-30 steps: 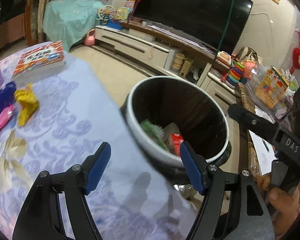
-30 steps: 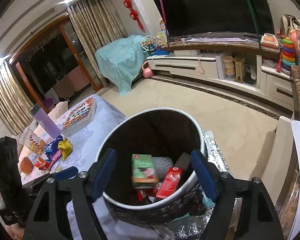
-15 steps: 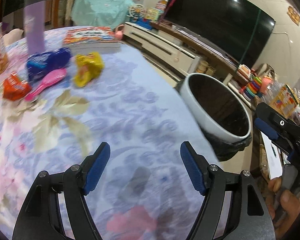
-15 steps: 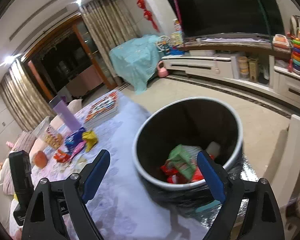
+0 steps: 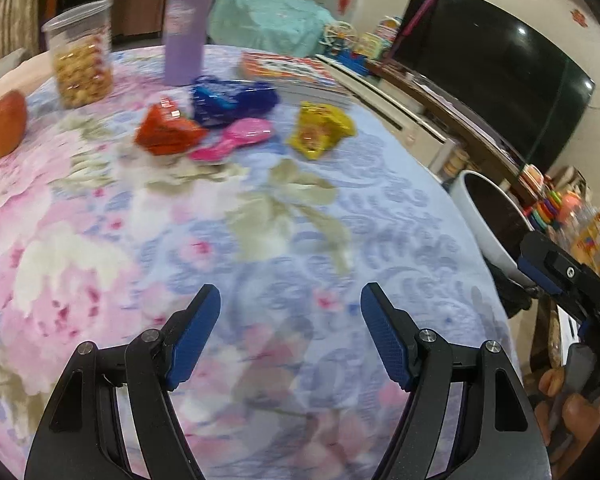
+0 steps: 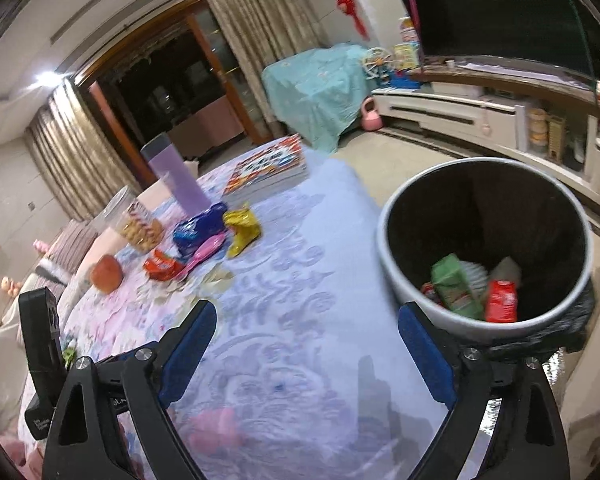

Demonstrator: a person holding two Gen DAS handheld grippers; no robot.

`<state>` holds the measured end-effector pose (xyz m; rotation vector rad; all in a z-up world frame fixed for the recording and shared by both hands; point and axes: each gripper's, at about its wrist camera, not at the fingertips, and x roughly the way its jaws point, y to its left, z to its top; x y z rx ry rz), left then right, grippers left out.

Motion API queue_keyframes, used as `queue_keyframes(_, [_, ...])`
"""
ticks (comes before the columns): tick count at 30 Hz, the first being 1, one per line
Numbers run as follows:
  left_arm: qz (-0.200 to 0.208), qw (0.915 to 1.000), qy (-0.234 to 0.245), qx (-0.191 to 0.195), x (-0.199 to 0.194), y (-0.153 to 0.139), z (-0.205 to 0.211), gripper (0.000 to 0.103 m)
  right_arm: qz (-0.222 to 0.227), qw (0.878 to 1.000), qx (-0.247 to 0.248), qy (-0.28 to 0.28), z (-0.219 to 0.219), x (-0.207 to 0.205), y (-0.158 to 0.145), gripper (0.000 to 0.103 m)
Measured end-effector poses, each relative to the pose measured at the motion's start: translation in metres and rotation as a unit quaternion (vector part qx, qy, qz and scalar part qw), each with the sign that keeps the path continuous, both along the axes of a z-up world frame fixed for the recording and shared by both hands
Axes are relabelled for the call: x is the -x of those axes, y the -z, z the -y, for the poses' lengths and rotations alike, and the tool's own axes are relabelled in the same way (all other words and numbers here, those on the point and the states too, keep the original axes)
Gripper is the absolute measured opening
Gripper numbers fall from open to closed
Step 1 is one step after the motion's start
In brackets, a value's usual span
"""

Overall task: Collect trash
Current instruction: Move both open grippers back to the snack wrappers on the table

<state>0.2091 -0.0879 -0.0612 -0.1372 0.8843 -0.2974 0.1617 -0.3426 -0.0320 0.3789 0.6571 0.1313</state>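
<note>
Floral cloth in pink, white and pale blue covers the round table [image 5: 260, 240], with a dark television and a low cabinet behind it at the right of both views. The wrappers left to collect sit in a cluster at the upper centre of the left wrist frame: a yellow snack packet [image 5: 320, 130], an orange-red wrapper [image 5: 166, 130] and a blue packet [image 5: 230, 100], with a pink hairbrush [image 5: 236, 138] lying among them. A purple bottle [image 5: 188, 20], a clear jar of biscuits [image 5: 82, 56] and a book [image 5: 288, 68] stand behind, and these do not look like trash.

The left gripper [image 5: 290, 334] hangs over bare cloth at the bottom of its frame, jaws apart with nothing between them. The right gripper [image 6: 306, 356] is also empty, its jaws opening wider, and the white-rimmed trash bin [image 6: 400, 264] sits at the right of its view with green and red packets already inside.

From the left gripper the wrappers lie straight ahead and well apart — the yellow packet nearest, slightly right of centre, its long axis running roughly toward the claw. In the right wrist view the same cluster sits far off at the middle left, so I judge the left hand the better placed to reach it.
</note>
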Motion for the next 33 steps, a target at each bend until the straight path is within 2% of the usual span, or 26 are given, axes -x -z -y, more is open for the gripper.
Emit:
queue_keyframes(6, [-0.004, 0.9997, -0.023, 0.001, -0.002, 0.004, -0.023, 0.075, -0.007, 0.999, -0.001, -0.037, -0.031, -0.013, 0.01, 0.096])
queue_keyframes(16, [-0.008, 0.9988, -0.049, 0.001, -0.014, 0.004, -0.048, 0.074, -0.017, 0.998, 0.0, -0.058, -0.054, -0.04, 0.02, 0.096])
queue_keyframes(33, [0.006, 0.9981, -0.061, -0.002, -0.067, -0.007, -0.063, 0.074, -0.026, 0.997, -0.002, -0.071, -0.059, -0.095, 0.026, 0.096])
